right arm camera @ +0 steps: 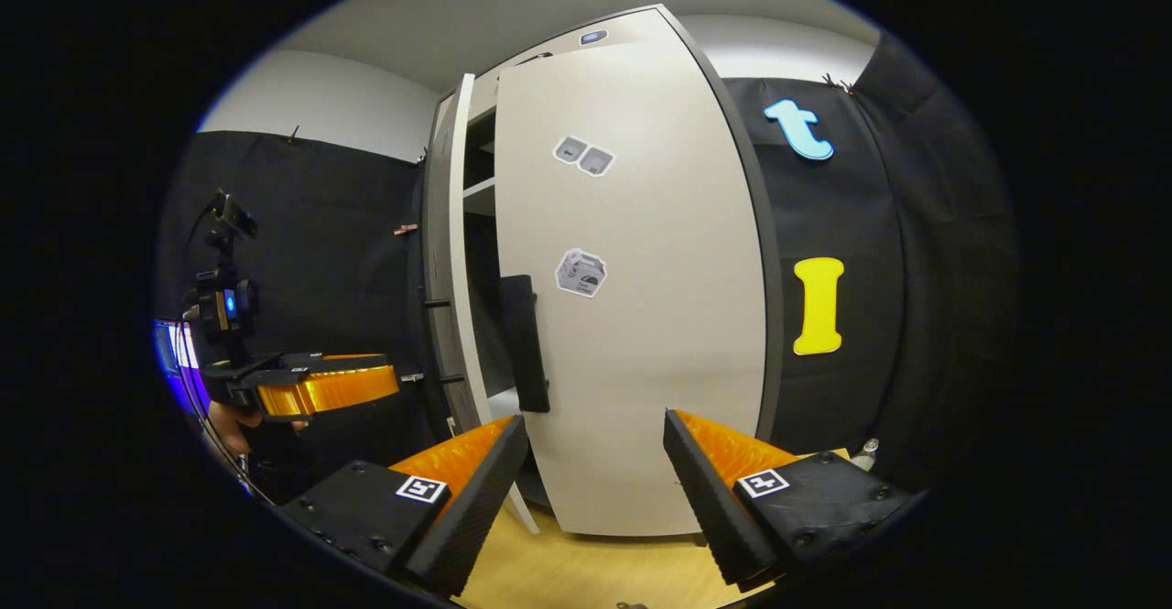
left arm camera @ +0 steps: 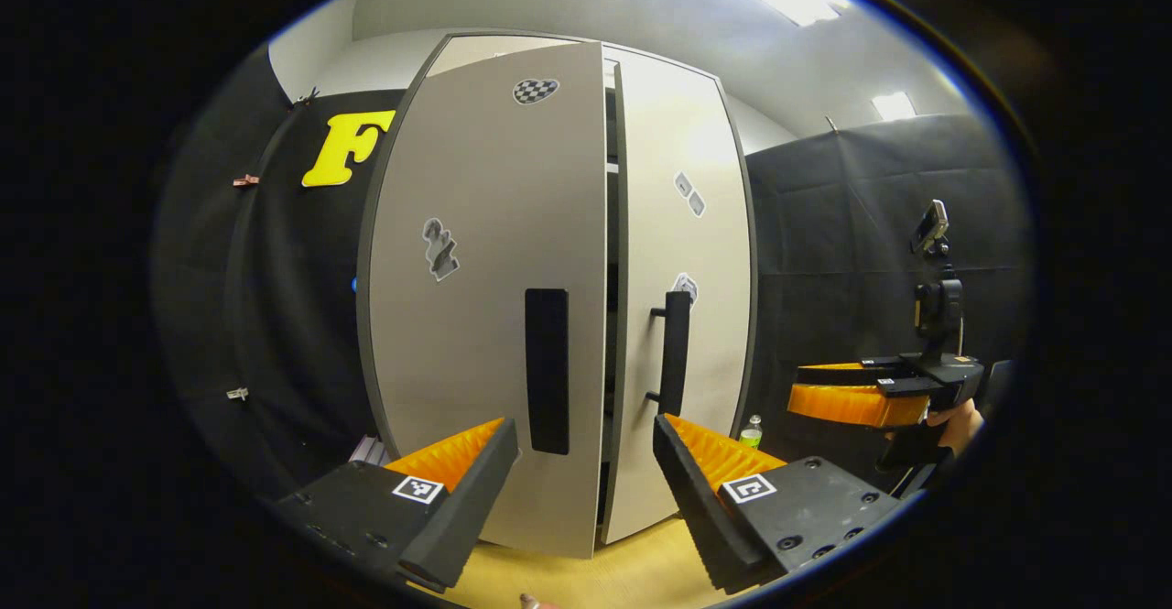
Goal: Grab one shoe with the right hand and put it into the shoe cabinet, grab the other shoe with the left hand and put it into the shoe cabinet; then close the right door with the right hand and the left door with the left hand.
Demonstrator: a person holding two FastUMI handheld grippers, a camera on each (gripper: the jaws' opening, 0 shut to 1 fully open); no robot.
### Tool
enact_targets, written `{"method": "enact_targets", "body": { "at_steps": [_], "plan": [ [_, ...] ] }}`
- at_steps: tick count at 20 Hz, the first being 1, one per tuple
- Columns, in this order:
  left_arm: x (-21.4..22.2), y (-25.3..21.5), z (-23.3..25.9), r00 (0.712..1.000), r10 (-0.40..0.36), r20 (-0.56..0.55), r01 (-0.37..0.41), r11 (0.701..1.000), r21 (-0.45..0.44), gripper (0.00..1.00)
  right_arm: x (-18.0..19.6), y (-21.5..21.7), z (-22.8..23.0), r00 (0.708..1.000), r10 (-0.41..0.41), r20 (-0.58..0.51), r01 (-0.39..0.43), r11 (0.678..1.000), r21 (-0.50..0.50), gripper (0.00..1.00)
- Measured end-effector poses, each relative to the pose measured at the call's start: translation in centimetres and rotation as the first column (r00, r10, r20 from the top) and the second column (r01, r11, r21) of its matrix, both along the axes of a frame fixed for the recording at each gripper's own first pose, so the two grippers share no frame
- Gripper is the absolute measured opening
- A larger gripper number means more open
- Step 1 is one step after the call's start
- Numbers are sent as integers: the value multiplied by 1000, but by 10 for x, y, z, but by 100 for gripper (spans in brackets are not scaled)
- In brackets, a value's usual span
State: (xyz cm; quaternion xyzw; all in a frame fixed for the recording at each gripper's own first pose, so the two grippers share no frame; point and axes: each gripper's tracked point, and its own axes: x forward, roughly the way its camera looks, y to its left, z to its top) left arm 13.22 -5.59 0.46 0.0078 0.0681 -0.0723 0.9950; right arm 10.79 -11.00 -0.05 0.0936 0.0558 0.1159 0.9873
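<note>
The shoe cabinet stands straight ahead with both pale doors almost closed. In the left gripper view its left door (left arm camera: 476,316) with a black handle (left arm camera: 547,371) fills the middle, and the right door (left arm camera: 682,224) sits behind a dark gap. My left gripper (left arm camera: 586,467) is open, close in front of that handle and holding nothing. In the right gripper view the right door (right arm camera: 641,316) and its handle (right arm camera: 524,343) face me, the left door (right arm camera: 455,252) stands ajar edge-on, and a shelf (right arm camera: 481,190) shows in the gap. My right gripper (right arm camera: 595,472) is open and holds nothing.
A hand (left arm camera: 957,426) holds the right gripper's body (left arm camera: 861,400) off to the right of the cabinet. The left gripper's body (right arm camera: 311,387) hangs left of the doors. A small bottle (left arm camera: 751,430) stands on the wooden floor (left arm camera: 586,581) by the cabinet's right side. Black cloth walls flank the cabinet.
</note>
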Motion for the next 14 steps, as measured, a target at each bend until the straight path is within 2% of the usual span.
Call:
{"method": "enact_targets", "body": {
  "at_steps": [6, 14],
  "plan": [
    [-3, -8, 5, 1000, -12, 18, 12, 1000, 7, 95, 2, 21, 11, 998, 33, 48, -31, 998, -58, 99],
    [-6, -14, 7, 1000, -22, 18, 22, 1000, 19, 95, -5, 27, 15, 997, 54, 55, -51, 997, -60, 98]
  ]
}}
